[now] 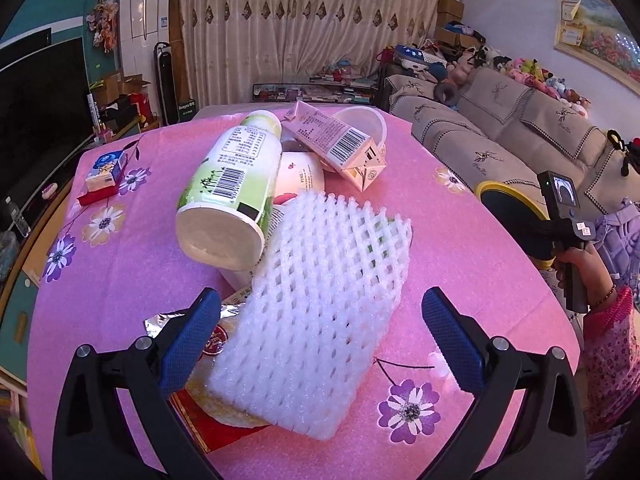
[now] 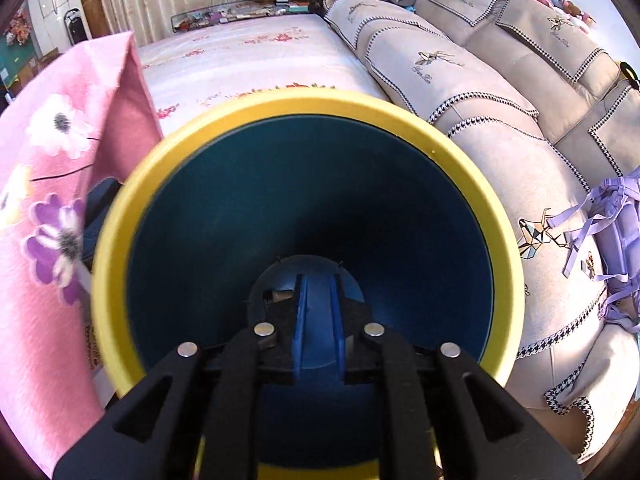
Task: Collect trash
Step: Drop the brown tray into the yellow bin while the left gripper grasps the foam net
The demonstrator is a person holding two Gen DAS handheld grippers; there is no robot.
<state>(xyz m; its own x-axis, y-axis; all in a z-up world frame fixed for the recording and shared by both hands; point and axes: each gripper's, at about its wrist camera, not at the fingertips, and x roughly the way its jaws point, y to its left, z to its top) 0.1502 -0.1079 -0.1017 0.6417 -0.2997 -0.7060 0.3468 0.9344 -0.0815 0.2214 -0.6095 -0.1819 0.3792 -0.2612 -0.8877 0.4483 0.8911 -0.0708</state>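
Observation:
A pile of trash lies on the pink flowered tablecloth [image 1: 460,240]. A white foam fruit net [image 1: 320,312] lies nearest, over a red and foil wrapper [image 1: 208,344]. Behind it a green and white bottle [image 1: 232,184] lies on its side, with a pink carton [image 1: 340,140] and a clear plastic cup [image 1: 368,120] further back. My left gripper [image 1: 320,328] is open, its blue fingers either side of the foam net, just above it. My right gripper [image 2: 318,312] is shut on the near rim of a blue bin with a yellow rim [image 2: 312,208], held beside the table's right edge.
A small blue and white box on a red card [image 1: 106,176] sits at the table's far left. A beige sofa [image 2: 500,120] runs along the right, with soft toys on its back. A TV stand and boxes stand to the left. The cloth hangs over the table edge [image 2: 60,200].

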